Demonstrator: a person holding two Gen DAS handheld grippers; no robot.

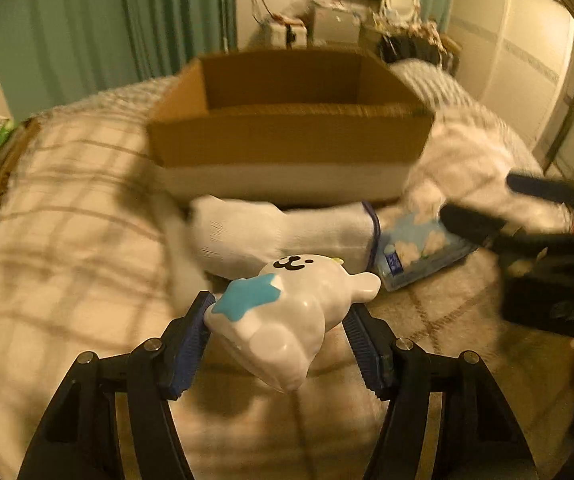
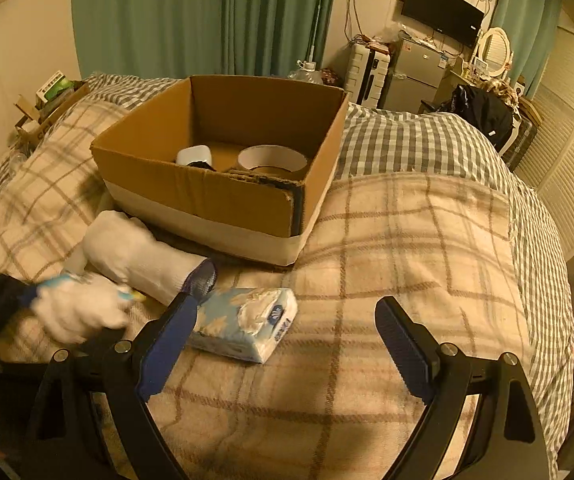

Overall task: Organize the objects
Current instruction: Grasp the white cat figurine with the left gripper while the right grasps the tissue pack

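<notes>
My left gripper point(image 1: 279, 312) is shut on a white toy figure point(image 1: 287, 312) with a blue star and a drawn face, held above the bed in front of the cardboard box point(image 1: 287, 136). In the right wrist view the toy point(image 2: 83, 308) is a blur at the left. My right gripper point(image 2: 287, 320) is open and empty, just above a blue-and-white tissue pack point(image 2: 247, 324). A white rolled sock point(image 2: 139, 256) lies between the pack and the box point(image 2: 207, 196). The box holds a tape roll point(image 2: 271, 160) and a white object point(image 2: 195, 156).
Everything lies on a plaid bedspread point(image 2: 407, 240) with a grey checked pillow point(image 2: 407, 140) behind it. Green curtains, a small fridge point(image 2: 415, 72) and a cluttered desk stand beyond the bed. A shelf with small items point(image 2: 47, 96) is at the far left.
</notes>
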